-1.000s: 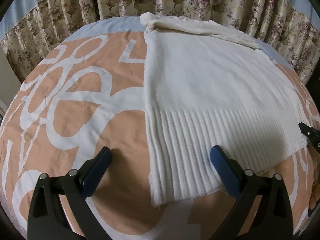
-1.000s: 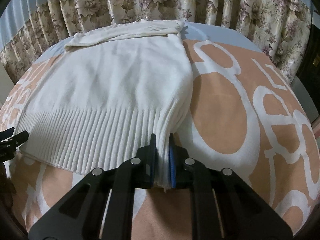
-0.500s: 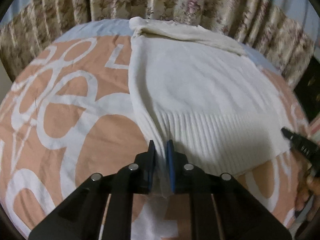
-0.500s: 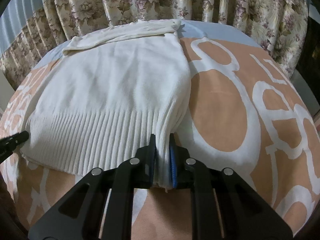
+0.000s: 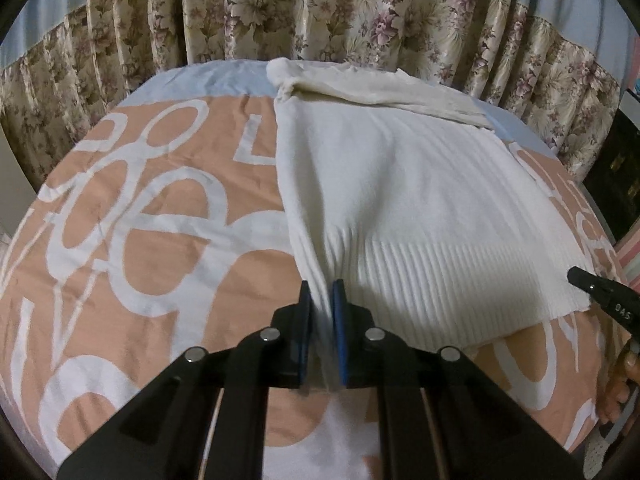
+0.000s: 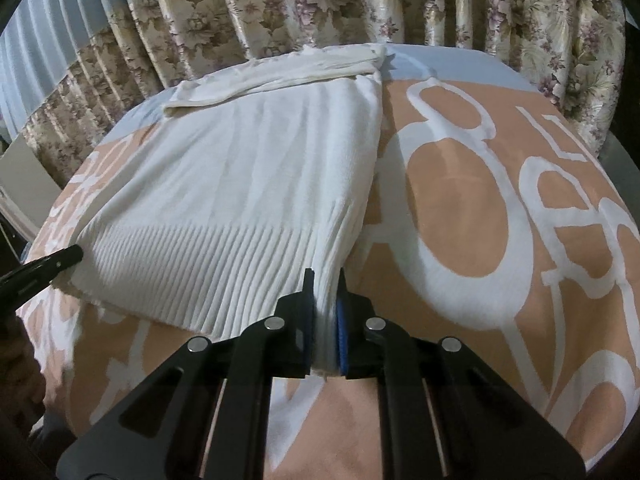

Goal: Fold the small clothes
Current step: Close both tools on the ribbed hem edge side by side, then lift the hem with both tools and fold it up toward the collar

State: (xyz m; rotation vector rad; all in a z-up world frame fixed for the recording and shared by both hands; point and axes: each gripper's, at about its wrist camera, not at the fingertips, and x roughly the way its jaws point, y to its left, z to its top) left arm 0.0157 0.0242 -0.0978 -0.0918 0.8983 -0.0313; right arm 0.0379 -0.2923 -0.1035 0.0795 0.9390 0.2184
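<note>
A white knit sweater [image 5: 408, 200] lies on a bed with its ribbed hem toward me and its sleeves folded across the far end. My left gripper [image 5: 319, 284] is shut on the hem's left corner, and the knit rises in a ridge toward its fingers. My right gripper [image 6: 325, 274] is shut on the hem's right corner of the sweater [image 6: 256, 184], which bunches between its blue pads. The right gripper's tip [image 5: 592, 286] shows at the right edge of the left wrist view. The left gripper's tip [image 6: 52, 266] shows at the left edge of the right wrist view.
The bed cover [image 5: 132, 248] is peach with large white letters and a pale blue strip at the far end. Floral curtains [image 5: 320, 8] hang close behind the bed. A person's hand [image 5: 622, 380] shows at the lower right of the left wrist view.
My left gripper went from wide open around the hem's left corner to shut on it, then lifted it a little. The right gripper stayed shut on its corner.
</note>
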